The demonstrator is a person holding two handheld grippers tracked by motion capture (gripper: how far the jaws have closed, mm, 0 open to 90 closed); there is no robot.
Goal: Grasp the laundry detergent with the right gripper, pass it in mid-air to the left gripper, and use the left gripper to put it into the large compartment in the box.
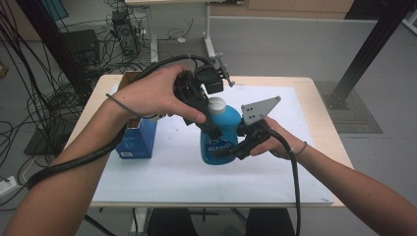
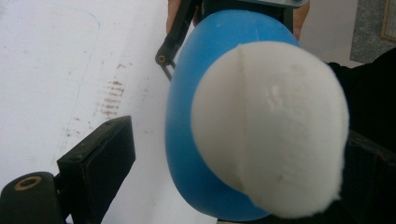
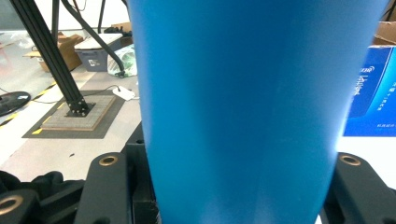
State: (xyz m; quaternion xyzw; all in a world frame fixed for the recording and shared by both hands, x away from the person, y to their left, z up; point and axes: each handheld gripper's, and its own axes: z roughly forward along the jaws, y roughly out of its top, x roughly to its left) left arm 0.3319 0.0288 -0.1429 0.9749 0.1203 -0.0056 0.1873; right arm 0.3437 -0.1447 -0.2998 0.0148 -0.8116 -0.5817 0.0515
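Note:
A blue bottle with a white cap stands upright on the white sheet at the table's middle. My right gripper comes in from the right and is shut on the bottle's body; in the right gripper view the blue wall spans the gap between both jaws. My left gripper reaches down from above, its jaws either side of the cap. In the left gripper view the cap sits between them, and the left jaw stands apart from it. The left gripper is open.
A blue carton stands on the sheet just left of the bottle, under my left wrist; its side appears in the right gripper view. A black frame post rises beyond the table's right corner. Cables cover the floor at the left.

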